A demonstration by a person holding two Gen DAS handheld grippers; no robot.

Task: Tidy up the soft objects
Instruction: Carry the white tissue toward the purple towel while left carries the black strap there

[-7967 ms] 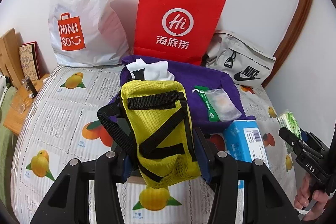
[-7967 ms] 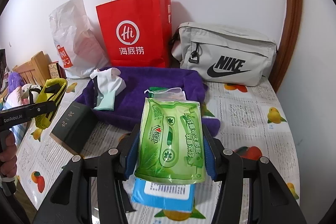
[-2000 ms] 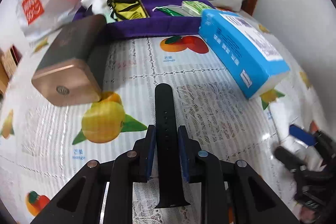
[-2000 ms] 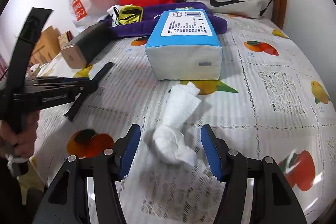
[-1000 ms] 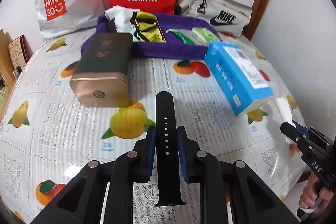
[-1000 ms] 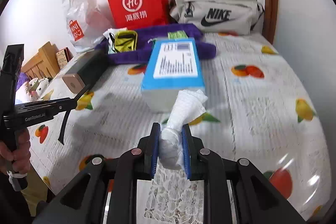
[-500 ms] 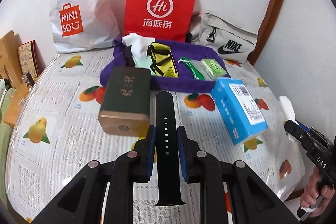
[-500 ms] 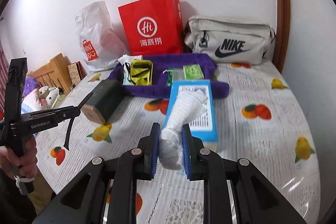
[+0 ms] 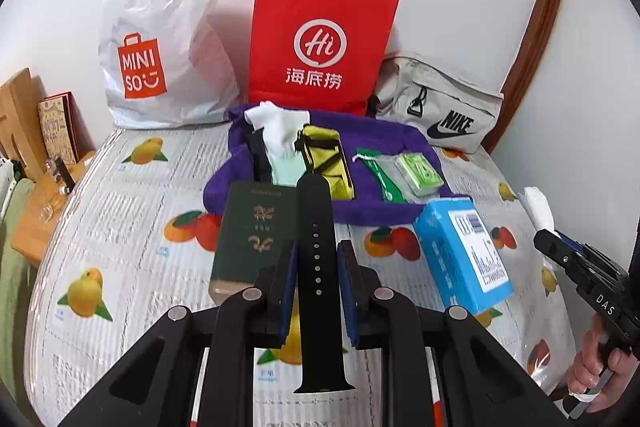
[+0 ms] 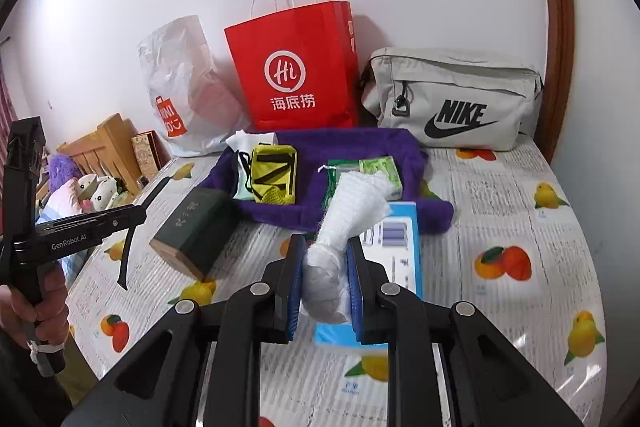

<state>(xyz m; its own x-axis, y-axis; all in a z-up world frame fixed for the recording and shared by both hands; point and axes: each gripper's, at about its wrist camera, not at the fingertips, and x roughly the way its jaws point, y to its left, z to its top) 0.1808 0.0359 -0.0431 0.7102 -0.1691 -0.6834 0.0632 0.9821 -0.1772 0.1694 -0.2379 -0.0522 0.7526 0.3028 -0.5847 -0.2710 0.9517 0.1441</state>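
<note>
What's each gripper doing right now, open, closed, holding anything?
Left gripper: jaws closed on the black watch strap.
Right gripper: jaws closed on the white mesh cloth.

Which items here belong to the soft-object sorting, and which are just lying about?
Job:
- black strap, gripped in left gripper
- white mesh wad, gripped in right gripper
- purple towel holding the yellow pouch

Lying about:
- green box
- blue tissue pack
- red bag
- Nike bag

Black tongs [image 9: 317, 273], blue pads [image 9: 289, 287], silver screws.
</note>
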